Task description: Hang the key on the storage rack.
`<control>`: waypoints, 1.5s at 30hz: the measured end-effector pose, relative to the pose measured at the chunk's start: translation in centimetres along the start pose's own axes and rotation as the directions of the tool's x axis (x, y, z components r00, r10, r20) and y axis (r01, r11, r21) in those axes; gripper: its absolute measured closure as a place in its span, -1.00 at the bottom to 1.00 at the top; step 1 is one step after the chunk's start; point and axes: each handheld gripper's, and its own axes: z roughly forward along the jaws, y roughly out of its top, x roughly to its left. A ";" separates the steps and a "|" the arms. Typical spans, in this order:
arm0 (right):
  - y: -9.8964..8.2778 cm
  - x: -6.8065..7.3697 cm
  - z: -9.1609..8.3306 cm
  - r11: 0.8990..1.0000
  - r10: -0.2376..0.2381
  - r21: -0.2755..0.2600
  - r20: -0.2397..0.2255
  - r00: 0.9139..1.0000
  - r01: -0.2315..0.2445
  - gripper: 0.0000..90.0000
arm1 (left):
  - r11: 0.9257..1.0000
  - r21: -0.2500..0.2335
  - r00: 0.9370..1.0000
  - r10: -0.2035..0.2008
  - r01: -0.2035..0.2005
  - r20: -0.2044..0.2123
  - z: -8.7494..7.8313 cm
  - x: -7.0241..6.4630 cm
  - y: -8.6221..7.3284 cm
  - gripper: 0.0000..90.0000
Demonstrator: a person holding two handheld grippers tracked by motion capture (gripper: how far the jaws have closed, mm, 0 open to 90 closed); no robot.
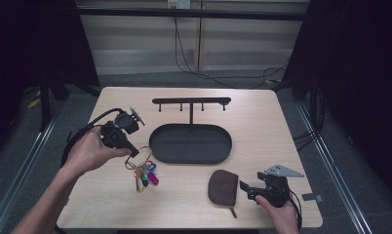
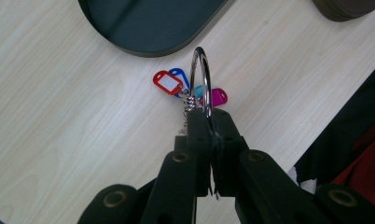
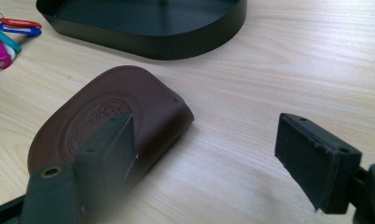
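Key ring (image 2: 200,79): thin polished steel hoop, pinched at its lower edge by the left gripper (image 2: 205,122), just left of the tray (image 1: 190,143). Likely light, stiff, slippery; the tags (image 2: 167,82), smooth coloured plastic, will swing. Hold the hoop itself. Right gripper (image 3: 209,140) jaws spread, holding nothing, beside the soft brown leather pouch (image 3: 115,116), below the tray's right end.

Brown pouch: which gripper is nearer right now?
Right. The right gripper sits open just beside the brown pouch, one of its fingers next to it. The left gripper is off across the table, shut on the key ring.
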 end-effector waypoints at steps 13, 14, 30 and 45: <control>0.0 0.0 0.0 1.000 0.001 0.001 -0.001 1.000 -0.001 -0.55 | 1.000 -0.007 1.000 -0.005 0.005 0.015 -1.4 0.1 0.5 0.96; 0.0 0.0 0.0 1.000 0.001 0.001 0.000 1.000 -0.001 -0.55 | 1.000 -0.011 1.000 -0.004 0.004 0.009 -1.5 0.1 0.6 0.96; 0.0 -0.1 -0.1 1.000 0.007 -0.004 0.003 1.000 -0.007 -0.55 | 1.000 -0.002 1.000 0.021 -0.021 -0.013 -3.5 -0.3 1.7 0.96; 0.0 0.0 0.0 1.000 0.007 -0.001 0.000 1.000 -0.007 -0.55 | 1.000 -0.024 1.000 0.017 -0.017 0.001 -4.8 0.1 2.9 0.95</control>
